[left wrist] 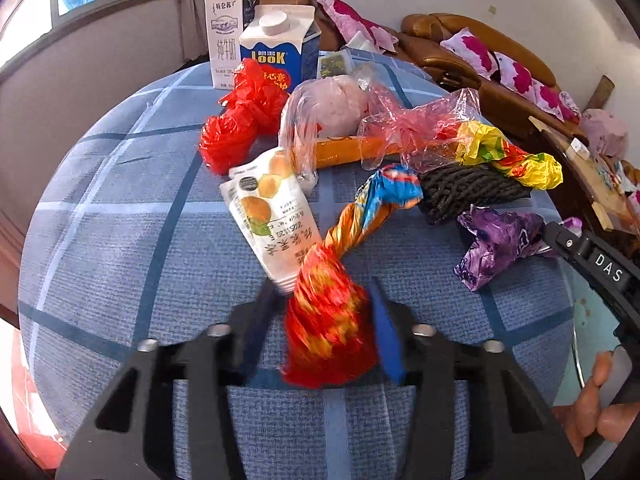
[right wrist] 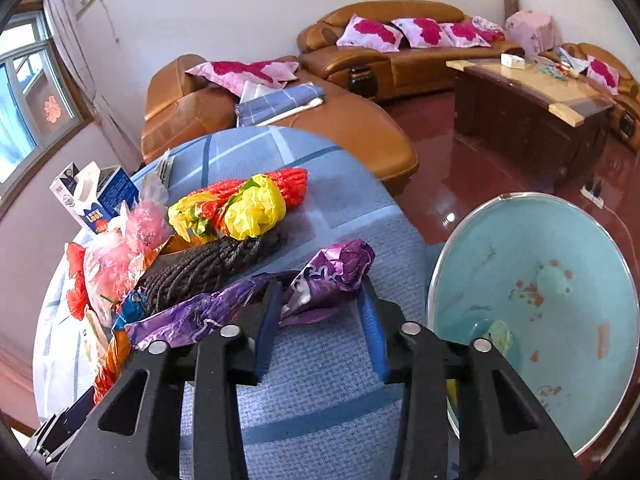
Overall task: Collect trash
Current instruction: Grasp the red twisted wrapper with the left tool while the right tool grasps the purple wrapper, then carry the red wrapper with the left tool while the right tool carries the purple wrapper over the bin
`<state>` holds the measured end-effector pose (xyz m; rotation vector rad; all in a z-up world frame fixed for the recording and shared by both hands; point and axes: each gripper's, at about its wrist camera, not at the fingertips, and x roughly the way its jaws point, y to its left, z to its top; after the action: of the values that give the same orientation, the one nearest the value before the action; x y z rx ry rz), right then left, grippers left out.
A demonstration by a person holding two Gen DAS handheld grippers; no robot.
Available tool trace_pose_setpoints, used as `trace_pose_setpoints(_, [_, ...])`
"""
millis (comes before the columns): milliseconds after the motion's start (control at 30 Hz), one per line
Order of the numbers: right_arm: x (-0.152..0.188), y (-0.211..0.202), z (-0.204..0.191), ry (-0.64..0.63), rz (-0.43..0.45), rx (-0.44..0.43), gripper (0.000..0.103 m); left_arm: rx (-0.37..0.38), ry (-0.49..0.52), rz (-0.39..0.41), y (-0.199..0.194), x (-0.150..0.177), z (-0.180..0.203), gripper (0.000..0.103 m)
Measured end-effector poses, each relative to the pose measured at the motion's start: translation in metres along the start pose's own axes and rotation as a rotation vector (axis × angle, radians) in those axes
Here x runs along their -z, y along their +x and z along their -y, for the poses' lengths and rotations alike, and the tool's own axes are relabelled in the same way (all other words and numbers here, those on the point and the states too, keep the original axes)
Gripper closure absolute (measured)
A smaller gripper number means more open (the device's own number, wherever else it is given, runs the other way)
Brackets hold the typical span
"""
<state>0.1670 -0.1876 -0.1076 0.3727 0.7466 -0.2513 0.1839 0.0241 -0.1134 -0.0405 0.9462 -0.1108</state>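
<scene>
A twisted red-and-orange wrapper lies on the blue checked tablecloth, and its bunched end fills the gap of my left gripper, whose blue pads press on both its sides. A crumpled purple wrapper sits between the fingers of my right gripper, which is shut on it near the table's right edge. In the left wrist view the purple wrapper shows at the tip of the right gripper, which a hand holds.
More trash lies behind: a white snack pouch, a red plastic bag, clear bags, dark cord, a yellow wrapper and two cartons. A teal basin stands right of the table. Sofas stand beyond.
</scene>
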Motion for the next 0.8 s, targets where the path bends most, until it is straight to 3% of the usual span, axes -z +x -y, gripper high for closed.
trace_pose_setpoints(233, [0.003, -0.026, -0.001, -0.019, 0.052, -0.036, 0.079, 0.022, -0.014, 0.016, -0.011, 0.001, -0.004, 0.077])
trace_pose_setpoints(567, [0.008, -0.089, 0.006, -0.047, 0.200, -0.052, 0.079, 0.010, 0.003, 0.102, -0.055, 0.010, 0.004, 0.077])
trace_pose_setpoints(800, [0.018, -0.115, 0.018, -0.067, 0.241, -0.048, 0.079, -0.021, 0.015, 0.133, -0.076, 0.016, 0.010, 0.077])
